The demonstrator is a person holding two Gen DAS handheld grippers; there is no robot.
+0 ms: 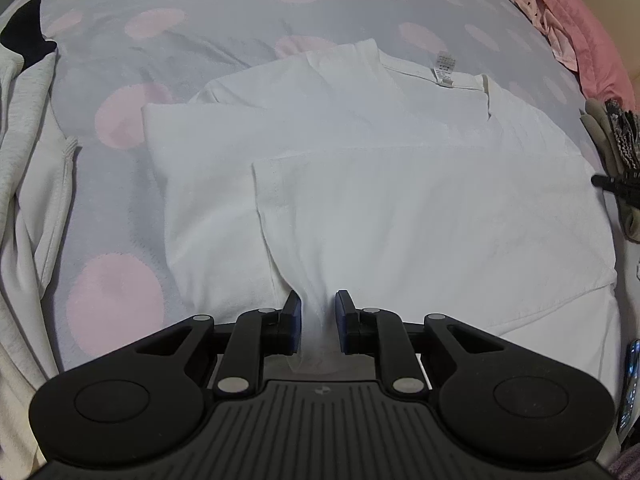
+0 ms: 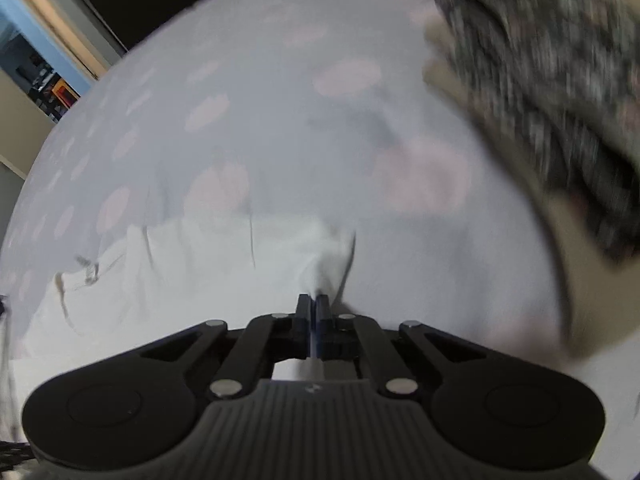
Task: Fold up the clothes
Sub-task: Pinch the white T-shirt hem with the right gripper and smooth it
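A white T-shirt (image 1: 400, 200) lies partly folded on the bed, its neck label (image 1: 444, 68) at the far side. My left gripper (image 1: 318, 304) is at the shirt's near edge, and a bunched ridge of white cloth rises between its pads, which press on it. In the blurred right wrist view, my right gripper (image 2: 314, 300) has its jaws together, with a peak of the white T-shirt (image 2: 200, 280) pinched at the tips and pulled up from the bed.
A grey bedspread with pink dots (image 1: 160, 40) lies under everything and also fills the right wrist view (image 2: 280, 120). A pale sweatshirt (image 1: 24, 160) lies at the left. Pink clothes (image 1: 560, 12) sit at the far right, and a dark patterned garment (image 2: 540, 80) lies beside the shirt.
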